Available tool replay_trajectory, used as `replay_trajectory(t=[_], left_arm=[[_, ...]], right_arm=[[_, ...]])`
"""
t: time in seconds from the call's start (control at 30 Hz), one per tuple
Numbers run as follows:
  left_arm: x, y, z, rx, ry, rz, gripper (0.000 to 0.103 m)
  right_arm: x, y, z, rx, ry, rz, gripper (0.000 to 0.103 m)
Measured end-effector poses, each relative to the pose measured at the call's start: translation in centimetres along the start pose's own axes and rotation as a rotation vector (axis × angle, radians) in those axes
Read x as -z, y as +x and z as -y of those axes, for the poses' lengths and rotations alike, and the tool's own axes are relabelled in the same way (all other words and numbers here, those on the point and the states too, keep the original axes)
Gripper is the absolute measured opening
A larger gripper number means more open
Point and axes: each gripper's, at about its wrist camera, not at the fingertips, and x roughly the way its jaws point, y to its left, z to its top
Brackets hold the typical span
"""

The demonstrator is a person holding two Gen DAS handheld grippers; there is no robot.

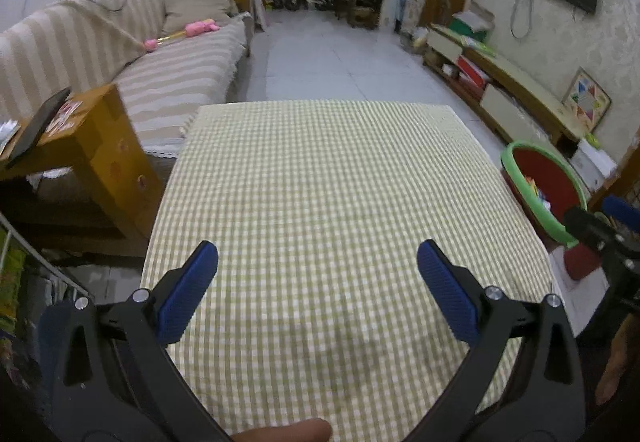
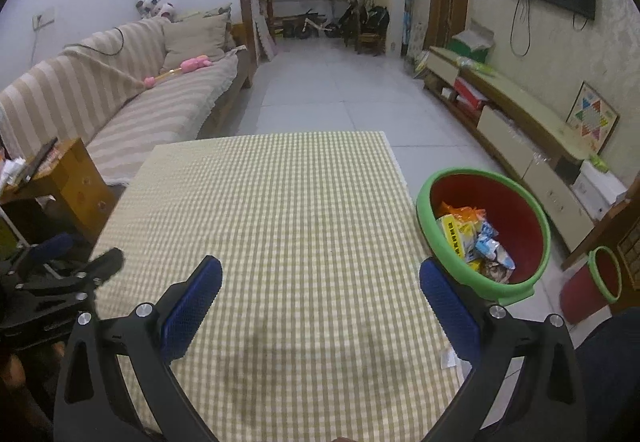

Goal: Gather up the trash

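A red bin with a green rim (image 2: 536, 238) stands on the floor at the table's right edge and holds several crumpled wrappers (image 2: 476, 238). It also shows in the left wrist view (image 1: 556, 177). My left gripper (image 1: 318, 262) is open and empty above the near part of the checked tablecloth (image 1: 320, 181). My right gripper (image 2: 320, 274) is open and empty above the same cloth (image 2: 272, 209), just left of the bin. No trash shows on the cloth. Each gripper appears at the edge of the other's view: the left gripper (image 2: 68, 262), the right gripper (image 1: 600, 230).
A striped sofa (image 2: 120, 101) and a wooden side table (image 2: 76, 177) stand to the left. A low TV cabinet (image 2: 520, 113) runs along the right wall. A second small red bin (image 2: 592, 286) stands on the floor at the right. Tiled floor (image 2: 340, 89) lies beyond the table.
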Motion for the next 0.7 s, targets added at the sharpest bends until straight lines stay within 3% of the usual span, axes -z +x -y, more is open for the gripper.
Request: replay_trajectory(t=[0.2, 0.4, 0.7], left_arm=[[0.8, -0.2, -0.9, -0.003, -0.027, 0.031, 0.098], [0.9, -0.7, -0.7, -0.003, 0.007, 0.067, 0.098], [1.4, 0.1, -0.6, -0.029, 0.037, 0.050, 0.098]], right_arm=[[0.7, 1.1, 0.2, 0.005, 0.009, -0.014, 0.096], [0.8, 1.0, 0.5, 0.006, 0.039, 0.016, 0.096], [1.2, 1.9, 0.0, -0.020, 0.036, -0.017, 0.096]])
